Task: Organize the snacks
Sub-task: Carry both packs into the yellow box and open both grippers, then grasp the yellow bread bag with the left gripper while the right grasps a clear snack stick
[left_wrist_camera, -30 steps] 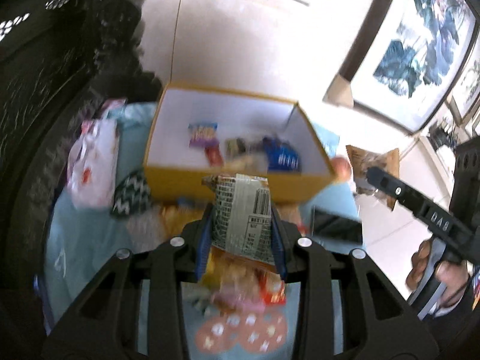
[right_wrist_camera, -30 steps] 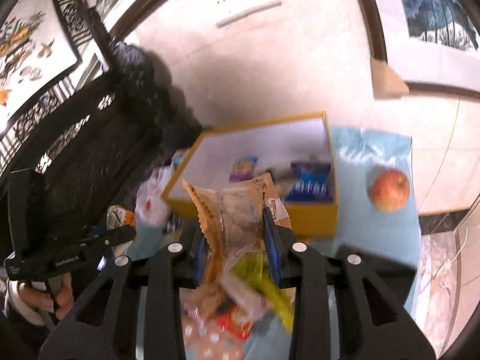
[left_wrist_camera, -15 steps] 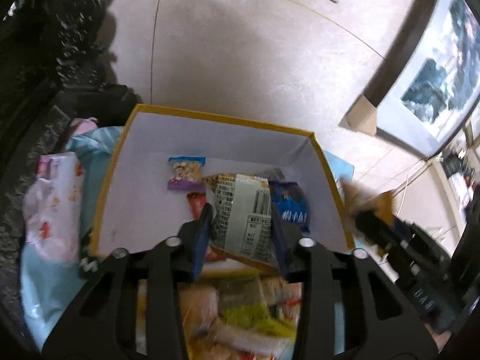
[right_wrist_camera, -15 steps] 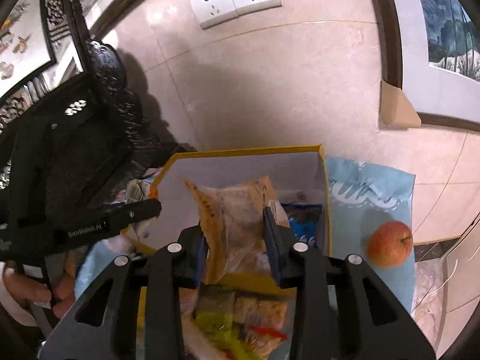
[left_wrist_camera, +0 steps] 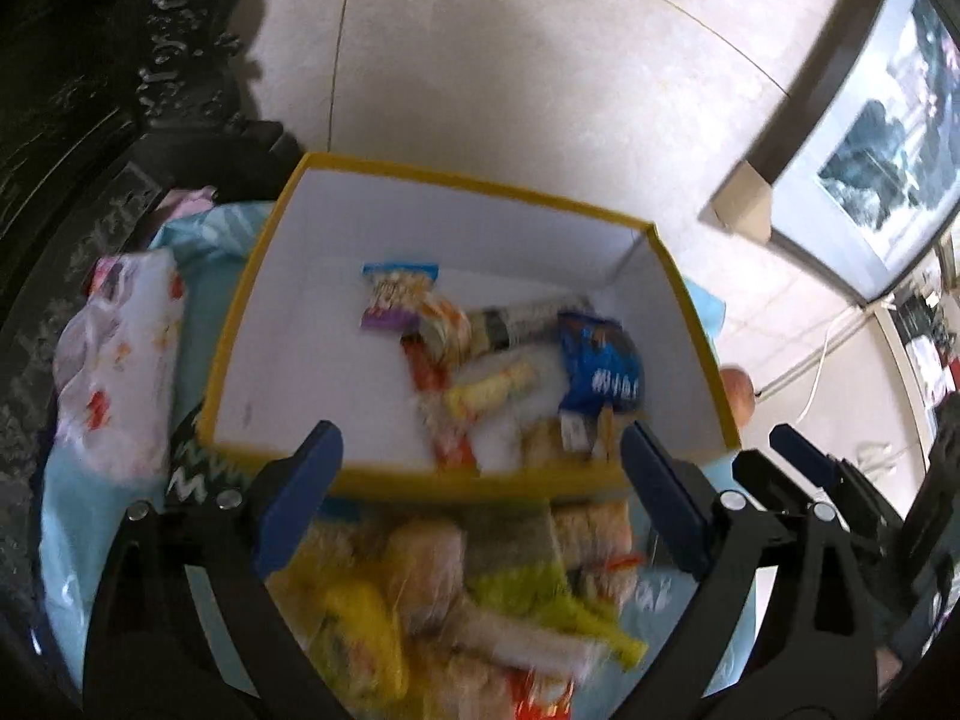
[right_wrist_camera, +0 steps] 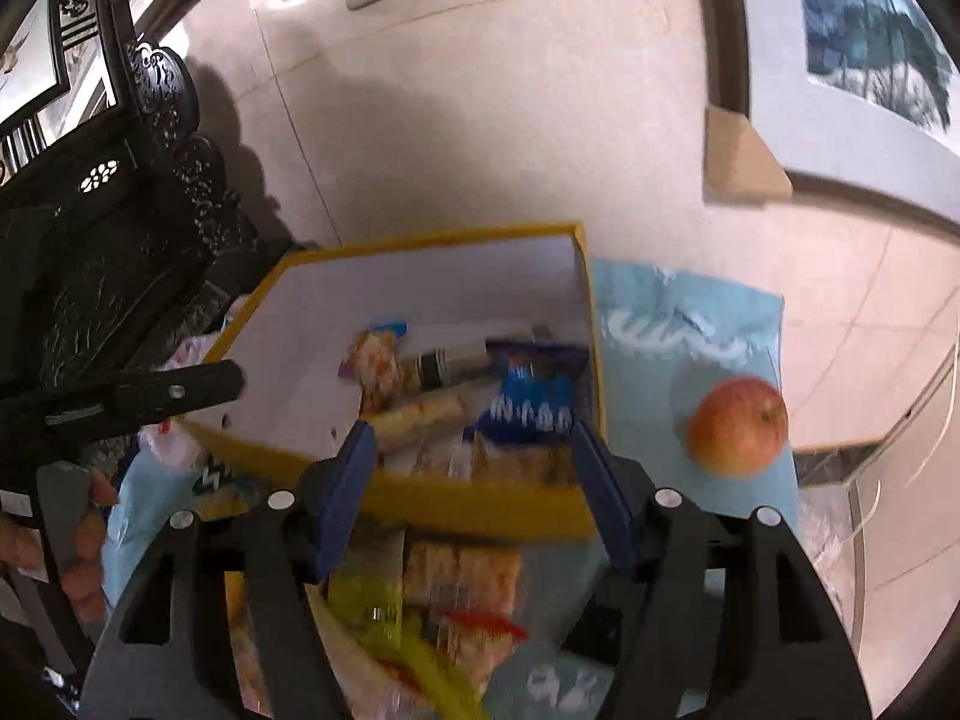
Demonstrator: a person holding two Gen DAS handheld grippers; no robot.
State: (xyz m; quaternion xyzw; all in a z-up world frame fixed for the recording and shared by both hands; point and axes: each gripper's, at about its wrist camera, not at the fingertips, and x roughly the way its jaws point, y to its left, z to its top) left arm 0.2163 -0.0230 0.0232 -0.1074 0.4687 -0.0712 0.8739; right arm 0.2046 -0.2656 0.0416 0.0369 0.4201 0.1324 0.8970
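A yellow-rimmed box (left_wrist_camera: 264, 312) with a white inside holds several snack packets, among them a blue packet (left_wrist_camera: 600, 366) and a purple-edged packet (left_wrist_camera: 393, 297). The box also shows in the right wrist view (right_wrist_camera: 480, 504). My left gripper (left_wrist_camera: 480, 468) is open and empty, just in front of the box's near wall. My right gripper (right_wrist_camera: 474, 462) is open and empty over the near wall. A pile of loose snack packets (left_wrist_camera: 480, 588) lies on the blue cloth under both grippers, and shows in the right wrist view (right_wrist_camera: 432, 606).
A red apple (right_wrist_camera: 737, 425) sits on the blue cloth (right_wrist_camera: 690, 324) right of the box. A white flowered bag (left_wrist_camera: 120, 360) lies left of the box. Dark carved furniture (right_wrist_camera: 90, 240) stands on the left. A tiled wall is behind.
Both grippers opened and let go of their packets; the grey-patterned packet and the tan packet now lie in the box. Both grippers moved closer to the box.
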